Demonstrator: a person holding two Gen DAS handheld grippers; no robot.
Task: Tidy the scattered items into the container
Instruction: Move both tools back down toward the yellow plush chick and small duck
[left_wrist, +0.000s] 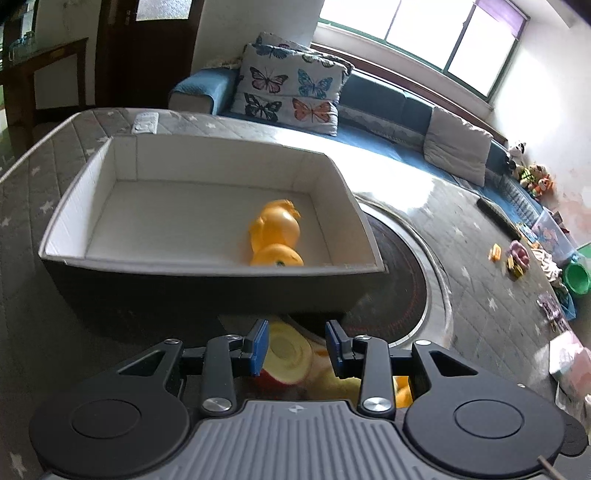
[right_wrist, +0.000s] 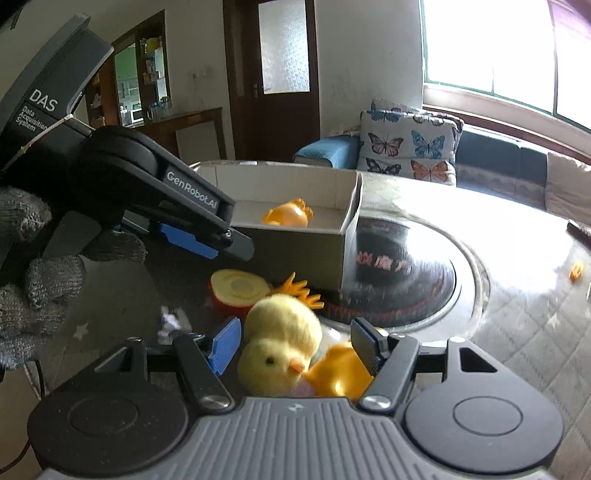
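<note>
Box (left_wrist: 207, 266) holds orange toy (left_wrist: 275, 232). Left tool (left_wrist: 297, 347) parted over apple half (left_wrist: 284, 360) beside box; right tool (right_wrist: 295, 347) parted, straddling plush chick (right_wrist: 279, 343), gripping nothing.

A living room of a home is shown: a blue sofa (left_wrist: 388, 107) with a butterfly cushion (left_wrist: 291, 88), soft toys (left_wrist: 532, 171), a wooden door (right_wrist: 273, 74).

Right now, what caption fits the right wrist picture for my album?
Open right gripper hovers around a fluffy yellow chick, with a box behind holding an orange toy.
</note>
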